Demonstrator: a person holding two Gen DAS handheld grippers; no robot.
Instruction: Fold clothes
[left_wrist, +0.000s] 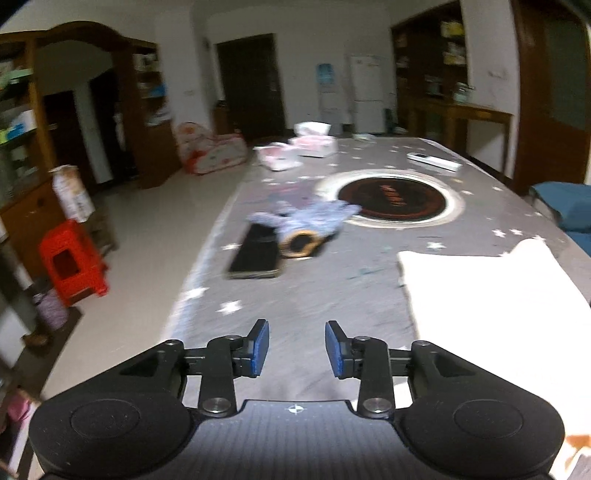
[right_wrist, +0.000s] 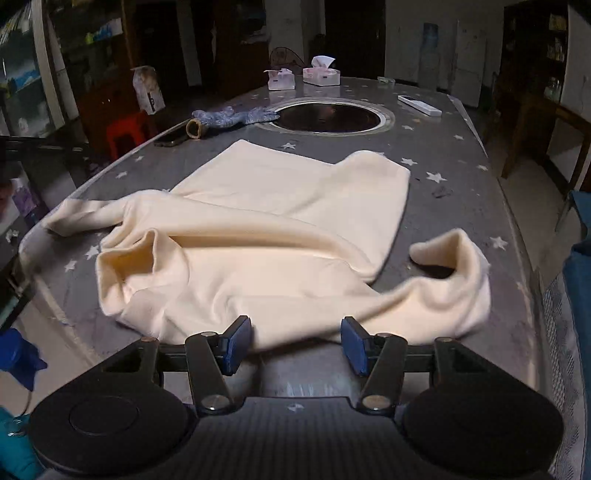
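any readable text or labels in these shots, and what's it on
None can be read for certain.
Red marking at the centre of the round cooktop: blurred.
Print on the tissue packs: too small.
Carton beside the table: print too dark and small.
Blue sign on the far wall: blurred.

Blurry: empty tongs (left_wrist: 297, 349) beside cream garment (left_wrist: 491, 295).

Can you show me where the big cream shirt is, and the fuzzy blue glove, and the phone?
cream shirt (right_wrist: 288, 206): right wrist view, its flat folded middle.
blue glove (right_wrist: 236, 116): right wrist view, the knitted palm.
phone (left_wrist: 256, 254): left wrist view, its dark screen.
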